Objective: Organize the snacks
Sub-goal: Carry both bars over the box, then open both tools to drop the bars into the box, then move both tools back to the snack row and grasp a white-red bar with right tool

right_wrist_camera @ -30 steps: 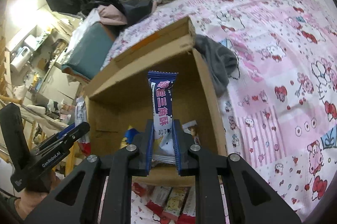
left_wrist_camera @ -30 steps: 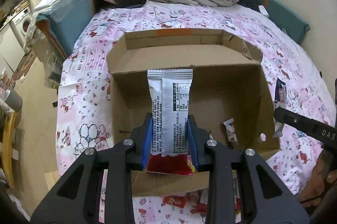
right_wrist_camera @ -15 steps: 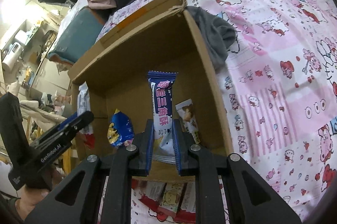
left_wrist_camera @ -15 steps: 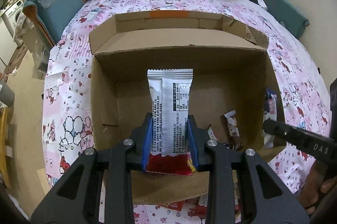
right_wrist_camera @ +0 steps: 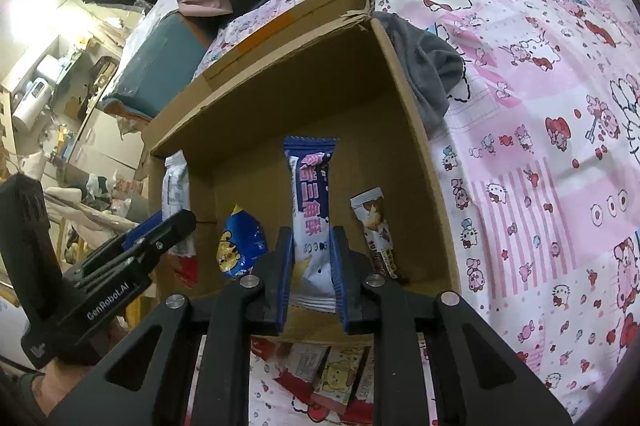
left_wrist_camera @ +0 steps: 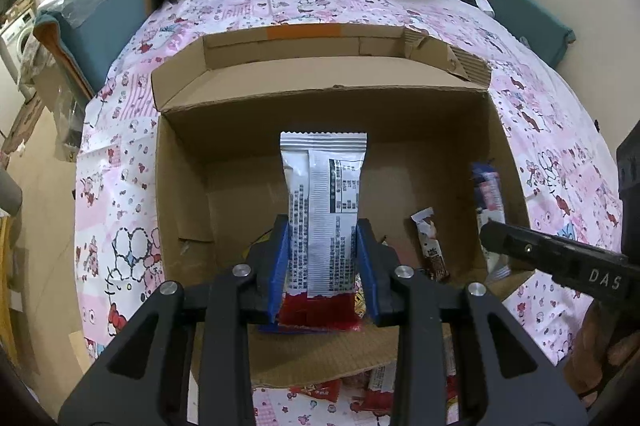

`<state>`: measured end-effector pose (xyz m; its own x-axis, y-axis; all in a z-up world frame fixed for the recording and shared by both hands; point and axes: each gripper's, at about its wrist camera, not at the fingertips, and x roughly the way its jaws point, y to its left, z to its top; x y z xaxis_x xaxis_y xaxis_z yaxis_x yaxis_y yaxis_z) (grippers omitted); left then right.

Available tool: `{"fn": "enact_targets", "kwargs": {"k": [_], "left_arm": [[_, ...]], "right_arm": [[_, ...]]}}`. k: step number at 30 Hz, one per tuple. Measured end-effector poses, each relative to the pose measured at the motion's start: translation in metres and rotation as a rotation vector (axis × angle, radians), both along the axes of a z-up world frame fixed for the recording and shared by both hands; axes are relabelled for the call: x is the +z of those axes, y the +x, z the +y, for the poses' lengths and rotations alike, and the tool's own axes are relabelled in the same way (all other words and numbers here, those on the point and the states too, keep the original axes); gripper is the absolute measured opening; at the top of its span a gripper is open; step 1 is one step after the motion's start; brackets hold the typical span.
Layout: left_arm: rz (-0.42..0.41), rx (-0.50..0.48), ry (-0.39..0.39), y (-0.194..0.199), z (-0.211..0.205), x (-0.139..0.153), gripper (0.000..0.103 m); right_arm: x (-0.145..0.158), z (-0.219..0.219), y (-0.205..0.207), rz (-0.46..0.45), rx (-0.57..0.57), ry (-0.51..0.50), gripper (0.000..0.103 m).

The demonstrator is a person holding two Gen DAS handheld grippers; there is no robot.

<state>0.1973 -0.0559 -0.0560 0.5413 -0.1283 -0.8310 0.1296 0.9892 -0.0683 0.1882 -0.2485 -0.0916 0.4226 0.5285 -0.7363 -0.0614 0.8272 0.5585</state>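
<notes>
Both hands have sunk over the cardboard box (left_wrist_camera: pixel 400 93): left gripper (left_wrist_camera: pixel 322 258) pinches a silver packet (left_wrist_camera: pixel 324 185), right gripper's (right_wrist_camera: pixel 312 268) jaws are easing open around a blue packet (right_wrist_camera: pixel 310 193), so release looks near.

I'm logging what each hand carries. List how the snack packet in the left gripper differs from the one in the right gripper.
The left gripper holds a silver packet with its printed back seam facing the camera and a red lower end. The right gripper holds a blue packet showing its front, with large white lettering. The silver packet looks wider than the blue packet. Both stand upright between the jaws, over the open cardboard box.
</notes>
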Motion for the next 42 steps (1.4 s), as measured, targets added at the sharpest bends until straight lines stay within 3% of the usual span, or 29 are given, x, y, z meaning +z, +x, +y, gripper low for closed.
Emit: {"fn": "enact_targets", "kwargs": {"k": [2, 5, 7, 8, 9, 10, 11, 18, 27, 32, 34, 36, 42], "left_arm": [[-0.001, -0.002, 0.006, 0.000, 0.000, 0.001, 0.035], [-0.016, 0.008, -0.006, -0.003, 0.003, 0.004, 0.060], [-0.029, 0.017, -0.025, -0.004, 0.006, 0.008, 0.082], [-0.031, 0.021, -0.029, -0.004, 0.008, 0.009, 0.084], [-0.033, 0.023, -0.036, -0.004, 0.009, 0.009, 0.084], [-0.031, 0.024, -0.041, -0.004, 0.010, 0.010, 0.084], [-0.028, 0.025, -0.042, -0.004, 0.010, 0.009, 0.084], [-0.034, 0.036, -0.030, -0.009, 0.013, 0.010, 0.084], [-0.081, 0.082, -0.078, -0.025, 0.034, 0.032, 0.084], [-0.080, 0.137, -0.116, -0.039, 0.052, 0.039, 0.085], [-0.063, 0.156, -0.125, -0.044, 0.058, 0.038, 0.096], [-0.057, 0.163, -0.134, -0.050, 0.062, 0.037, 0.099], [-0.045, 0.163, -0.129, -0.068, 0.065, 0.038, 0.100]], "right_arm": [[0.000, -0.001, 0.000, -0.001, -0.001, 0.002, 0.021], [0.002, -0.001, 0.001, -0.005, 0.000, 0.014, 0.021], [0.002, -0.001, 0.001, -0.004, -0.003, 0.009, 0.023], [0.002, -0.002, 0.002, -0.002, -0.008, 0.009, 0.027], [0.002, -0.003, 0.002, 0.001, -0.014, 0.010, 0.040], [0.002, -0.005, 0.001, -0.002, -0.027, 0.015, 0.060], [0.004, -0.006, 0.000, -0.012, -0.040, 0.012, 0.065], [0.013, -0.006, -0.003, -0.045, -0.042, -0.013, 0.065], [0.025, -0.011, -0.019, -0.078, -0.053, -0.018, 0.065], [0.036, -0.015, -0.040, -0.100, -0.053, -0.028, 0.078], [0.040, -0.017, -0.048, -0.120, -0.067, -0.039, 0.090], [0.041, -0.021, -0.057, -0.132, -0.109, -0.053, 0.097], [0.039, -0.026, -0.079, -0.124, -0.156, -0.078, 0.102]]}}
